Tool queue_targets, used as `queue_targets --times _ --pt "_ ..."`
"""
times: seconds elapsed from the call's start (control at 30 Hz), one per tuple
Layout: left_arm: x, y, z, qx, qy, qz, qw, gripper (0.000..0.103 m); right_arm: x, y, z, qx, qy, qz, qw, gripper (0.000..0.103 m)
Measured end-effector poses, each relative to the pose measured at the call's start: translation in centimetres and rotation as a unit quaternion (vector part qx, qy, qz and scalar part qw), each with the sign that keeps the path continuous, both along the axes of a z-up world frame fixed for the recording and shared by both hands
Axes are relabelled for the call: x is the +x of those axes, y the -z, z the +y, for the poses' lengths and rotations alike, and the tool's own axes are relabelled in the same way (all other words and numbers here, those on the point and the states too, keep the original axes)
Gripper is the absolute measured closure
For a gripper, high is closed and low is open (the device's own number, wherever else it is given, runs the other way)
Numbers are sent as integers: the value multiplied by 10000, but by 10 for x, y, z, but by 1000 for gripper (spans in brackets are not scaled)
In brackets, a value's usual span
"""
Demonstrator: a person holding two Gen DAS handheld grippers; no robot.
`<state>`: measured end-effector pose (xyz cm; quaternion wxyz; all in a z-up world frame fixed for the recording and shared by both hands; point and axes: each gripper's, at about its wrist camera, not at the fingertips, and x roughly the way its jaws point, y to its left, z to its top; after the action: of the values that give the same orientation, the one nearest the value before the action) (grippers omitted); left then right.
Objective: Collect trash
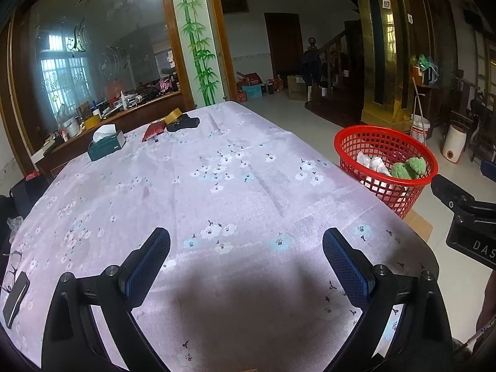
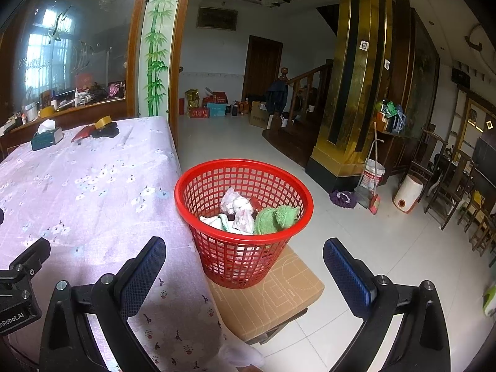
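A red mesh basket [image 2: 245,217] stands on a cardboard box [image 2: 272,297] beside the table's right edge; it also shows in the left wrist view [image 1: 386,161]. It holds crumpled white papers [image 2: 238,210] and green cloth pieces [image 2: 276,217]. My left gripper [image 1: 246,259] is open and empty above the floral tablecloth [image 1: 201,186]. My right gripper [image 2: 245,266] is open and empty, just in front of the basket at the table's edge.
At the table's far end lie a green tissue box [image 1: 107,145], a red packet [image 1: 153,130], a tape roll [image 1: 173,115] and a black object [image 1: 183,123]. Glasses and a phone [image 1: 14,294] lie at the near left. Chairs [image 2: 449,183] and a bucket [image 2: 373,175] stand on the floor.
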<state>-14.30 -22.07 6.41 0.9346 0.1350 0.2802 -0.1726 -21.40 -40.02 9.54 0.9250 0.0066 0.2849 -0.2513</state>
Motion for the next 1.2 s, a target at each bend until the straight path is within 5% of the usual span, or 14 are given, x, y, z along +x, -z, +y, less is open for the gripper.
queue_targets --times 1.2 --pt "-1 5 3 -29 -24 29 10000 5 8 9 -3 85 -77 103 9999 0"
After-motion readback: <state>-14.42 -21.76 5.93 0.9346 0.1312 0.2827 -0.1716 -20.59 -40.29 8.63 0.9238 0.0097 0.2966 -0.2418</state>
